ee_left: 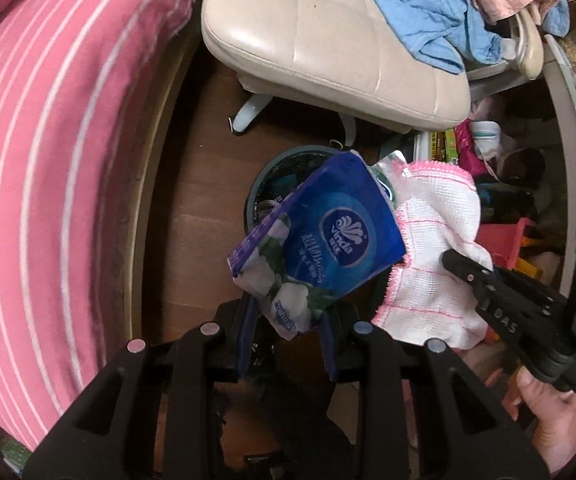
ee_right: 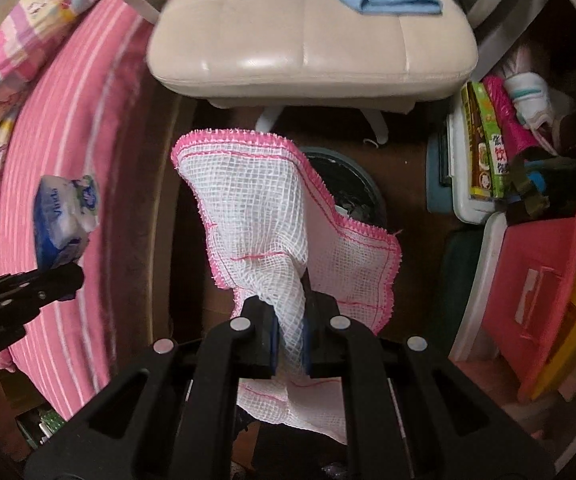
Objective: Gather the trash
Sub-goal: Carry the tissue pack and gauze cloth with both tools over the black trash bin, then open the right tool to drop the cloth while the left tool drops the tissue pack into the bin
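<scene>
Dim warm light, fisheye warping, blurred edges

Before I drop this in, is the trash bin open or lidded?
Open: the trash bin shows a bare rim and dark contents, no lid.

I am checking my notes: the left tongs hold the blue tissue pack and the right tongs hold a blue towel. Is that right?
Not quite. The right tongs hold a white mesh cloth with pink edging, as the right wrist view shows. The left tongs do hold the blue tissue pack.
</scene>
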`<state>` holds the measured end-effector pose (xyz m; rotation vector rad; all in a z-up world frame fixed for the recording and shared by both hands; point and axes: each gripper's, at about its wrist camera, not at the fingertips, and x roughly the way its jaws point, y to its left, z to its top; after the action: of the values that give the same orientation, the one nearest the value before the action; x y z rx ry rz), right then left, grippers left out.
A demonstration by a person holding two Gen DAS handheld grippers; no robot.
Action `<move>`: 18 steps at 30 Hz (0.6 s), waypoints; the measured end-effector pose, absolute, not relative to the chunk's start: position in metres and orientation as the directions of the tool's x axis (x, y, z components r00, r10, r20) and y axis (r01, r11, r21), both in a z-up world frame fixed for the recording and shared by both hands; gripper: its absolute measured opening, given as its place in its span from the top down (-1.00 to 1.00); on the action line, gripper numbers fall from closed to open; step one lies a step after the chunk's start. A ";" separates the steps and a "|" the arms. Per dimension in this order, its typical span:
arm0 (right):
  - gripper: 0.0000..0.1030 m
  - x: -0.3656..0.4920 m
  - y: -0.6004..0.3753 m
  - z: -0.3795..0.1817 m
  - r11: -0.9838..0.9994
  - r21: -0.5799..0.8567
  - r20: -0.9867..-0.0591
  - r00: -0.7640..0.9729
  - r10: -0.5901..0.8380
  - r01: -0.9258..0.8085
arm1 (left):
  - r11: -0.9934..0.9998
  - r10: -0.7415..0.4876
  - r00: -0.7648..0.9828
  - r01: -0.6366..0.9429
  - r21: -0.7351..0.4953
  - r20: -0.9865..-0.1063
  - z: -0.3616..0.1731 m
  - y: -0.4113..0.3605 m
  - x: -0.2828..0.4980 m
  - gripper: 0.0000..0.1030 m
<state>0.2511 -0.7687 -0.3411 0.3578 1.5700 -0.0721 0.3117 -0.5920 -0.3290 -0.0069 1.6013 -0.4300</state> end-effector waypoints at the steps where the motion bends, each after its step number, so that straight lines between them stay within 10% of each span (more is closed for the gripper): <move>1: 0.82 0.254 -0.766 -0.340 0.946 0.176 -0.984 0.012 0.179 0.272 | 0.927 -0.263 -0.090 0.253 -0.277 -0.961 -0.336 -0.595 0.313 0.47; 18: 0.58 0.230 -0.859 -0.357 0.932 0.167 -0.985 0.005 0.175 0.322 | 0.932 -0.233 -0.143 0.251 -0.263 -0.962 -0.417 -0.620 0.317 0.47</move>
<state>0.2297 -0.8591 -0.3568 0.3952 1.5747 -0.1198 0.3169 -0.6204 -0.4168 0.0143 1.6626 -0.4191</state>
